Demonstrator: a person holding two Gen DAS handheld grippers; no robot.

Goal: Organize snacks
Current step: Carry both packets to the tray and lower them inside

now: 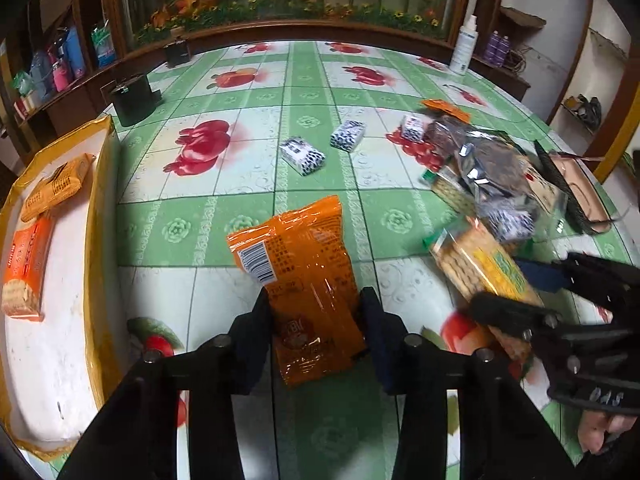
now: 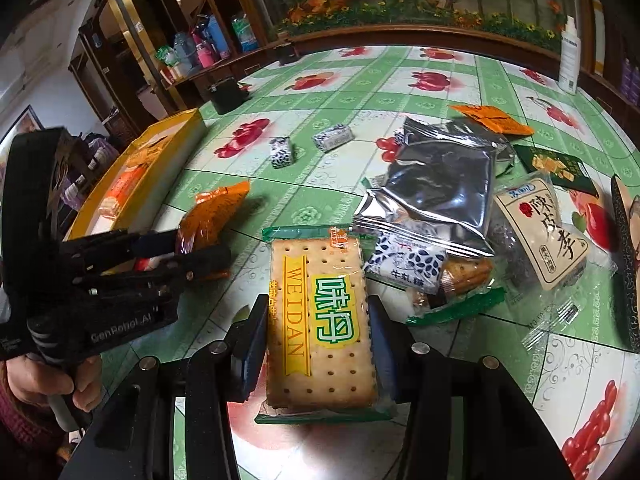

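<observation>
My left gripper [image 1: 316,320] is shut on an orange snack packet [image 1: 298,284], held just above the table; the packet also shows in the right wrist view [image 2: 208,216]. My right gripper [image 2: 318,332] is shut on a WEIDAN cracker packet [image 2: 322,320], which also shows in the left wrist view [image 1: 480,264]. A yellow-rimmed white box [image 1: 100,216] at the left holds two orange cracker packets [image 1: 52,188]. A pile of snacks [image 2: 440,188] lies to the right, with a silver bag on top.
Two small black-and-white candy packets [image 1: 304,154] lie mid-table. A black case [image 1: 132,98] stands at the far left, a white bottle [image 1: 464,46] at the far right. An orange packet [image 2: 492,118] and a dark green one [image 2: 556,166] lie beyond the pile.
</observation>
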